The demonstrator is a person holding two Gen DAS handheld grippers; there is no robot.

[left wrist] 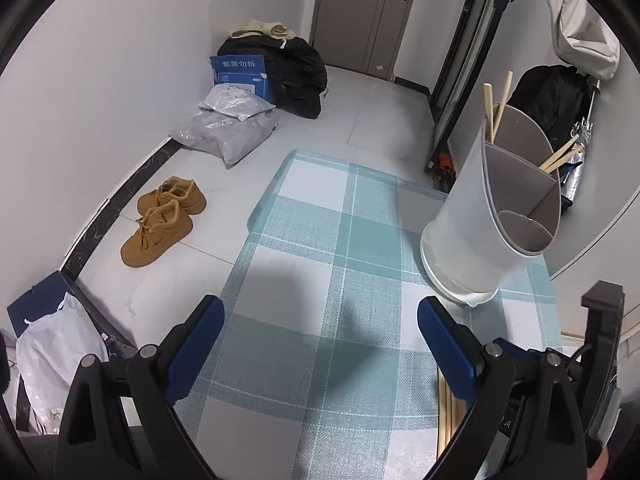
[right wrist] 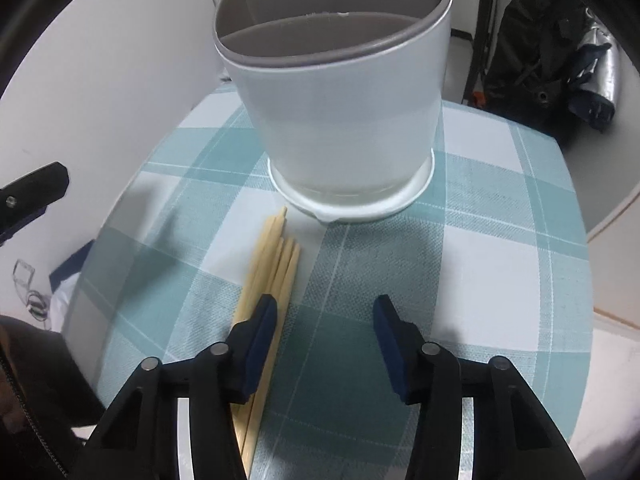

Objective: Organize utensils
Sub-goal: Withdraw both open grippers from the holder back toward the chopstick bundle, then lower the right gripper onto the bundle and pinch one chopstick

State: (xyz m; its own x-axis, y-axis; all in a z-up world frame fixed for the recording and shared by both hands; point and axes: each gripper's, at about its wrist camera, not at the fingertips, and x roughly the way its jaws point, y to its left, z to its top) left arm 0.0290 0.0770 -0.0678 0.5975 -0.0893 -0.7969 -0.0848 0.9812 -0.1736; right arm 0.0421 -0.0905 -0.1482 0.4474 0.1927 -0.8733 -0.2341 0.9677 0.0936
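Observation:
A white utensil holder (left wrist: 476,216) with grey divided compartments stands on a table with a teal checked cloth (left wrist: 328,280); several wooden chopsticks (left wrist: 496,108) stick out of its far compartments. The holder (right wrist: 344,120) fills the upper middle of the right wrist view. A bundle of loose chopsticks (right wrist: 272,268) lies on the cloth (right wrist: 480,240) in front of it, under my right gripper's left finger. My right gripper (right wrist: 324,312) is open and empty above the cloth. My left gripper (left wrist: 320,316) is open and empty, left of the holder.
The table's left edge drops to a tiled floor with brown shoes (left wrist: 164,220), grey parcels (left wrist: 228,132), a blue box (left wrist: 240,72) and black clothing (left wrist: 296,72). A white bag (left wrist: 56,360) sits at lower left. A black bag (right wrist: 540,52) lies beyond the table.

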